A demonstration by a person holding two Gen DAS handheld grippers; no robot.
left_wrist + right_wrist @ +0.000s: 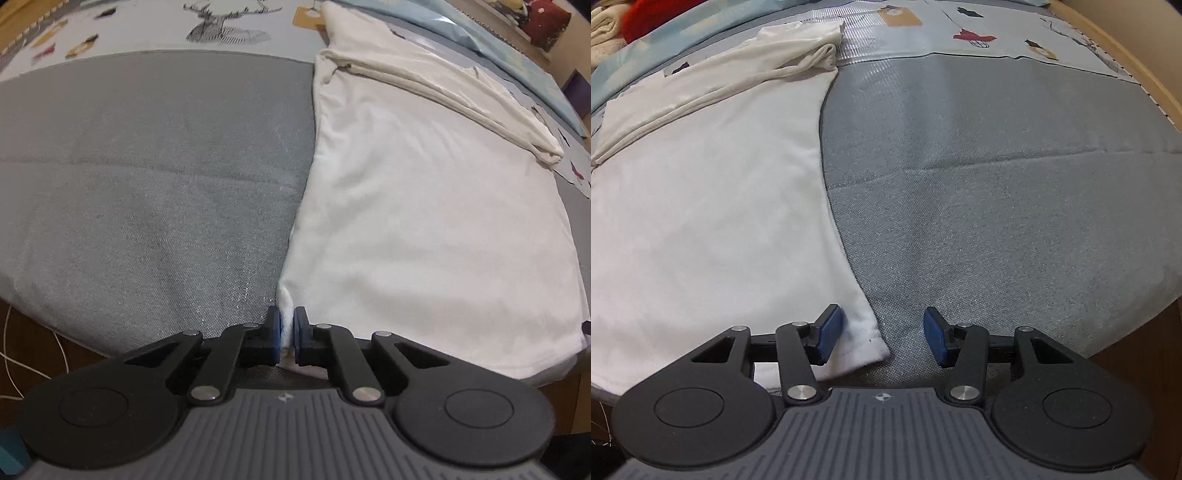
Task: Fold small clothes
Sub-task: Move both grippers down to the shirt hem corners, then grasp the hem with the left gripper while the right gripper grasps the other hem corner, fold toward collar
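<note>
The left hand-held gripper (287, 334) is squeezed tight on the near left corner of a white shirt (424, 229). A little bunch of white cloth sticks up between its two blue pads (277, 332). The jaws are almost touching, with only the cloth between them.

The right hand-held gripper (882, 334) is let go, with its jaws spread wide. Its blue pads (829, 334) stand well apart. The near right corner of the white shirt (701, 206) lies flat in the gap between them, closer to the left pad. The right pad hangs over bare gray cloth and touches nothing that I can see.

The shirt lies spread out flat on a gray mat (155, 192). In the left view the mat is to the left of the shirt, and in the right view the gray mat (997, 184) is to the right of it. One long sleeve (443, 92) is folded across the top of the shirt like a soft band. Its end reaches the far side of the shirt.

The mat lies on a bed sheet (147, 29) with small pictures on it. There is a deer drawing (225, 22) past the far edge of the mat. A brown paper tag (899, 16) lies near the top of the shirt. Something red (653, 16) sits far off in the corner, next to light blue bedding (517, 48).
</note>
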